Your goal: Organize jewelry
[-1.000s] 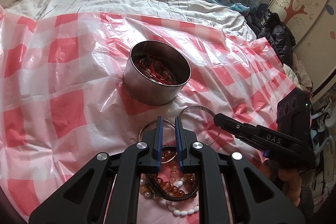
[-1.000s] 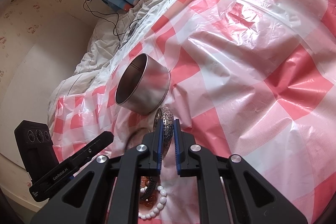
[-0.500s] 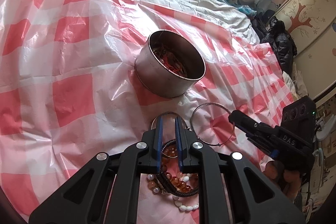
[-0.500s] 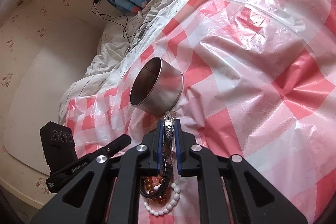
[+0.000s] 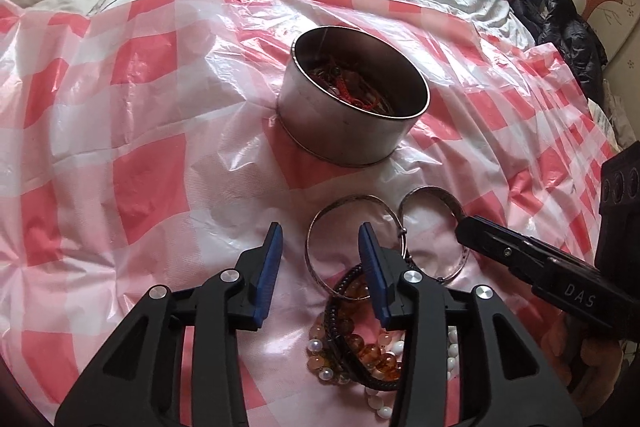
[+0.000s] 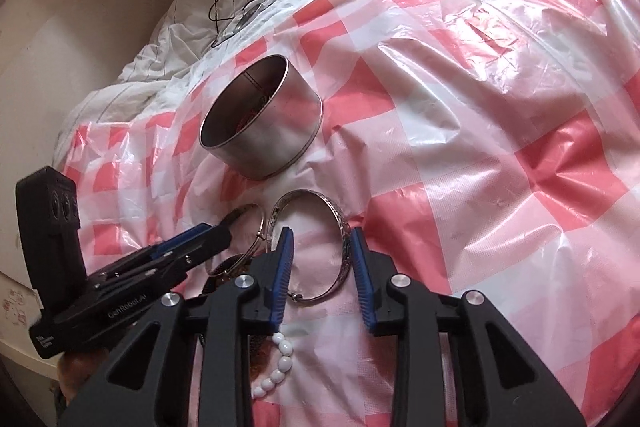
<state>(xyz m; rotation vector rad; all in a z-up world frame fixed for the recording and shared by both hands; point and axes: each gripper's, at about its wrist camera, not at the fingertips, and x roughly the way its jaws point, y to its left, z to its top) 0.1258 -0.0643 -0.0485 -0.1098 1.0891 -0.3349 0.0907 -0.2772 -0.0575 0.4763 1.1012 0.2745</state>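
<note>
1. So, the engraved silver bangle that had been pinched upright in the right gripper half a second earlier lay flat on the checked plastic sheet over the bed. It sat just in front of the steel tin, not in it.
2. The right gripper's jaws had just been opening. They stood apart, with one side of the bangle's loop running between them, and the pads didn't look like they were pressing on it.
3. The left gripper had just been opening too. A moment before it was nearly shut over the bracelet pile; now its jaws stood wide with only bare sheet and a bit of the thin silver bangle between them, holding nothing.
4. That thin bangle lay right beside the engraved one, the two about touching. Behind them, closer to the cameras, sat the heap of amber bead bracelets, a black cord one and a white bead bracelet.
5. The tin already had red cord pieces in it, so I'd guess some sorting was done.
6. My read: a release or a re-grip, not a drop-off. Both bangles and the heap still needed to go into the tin.
</note>
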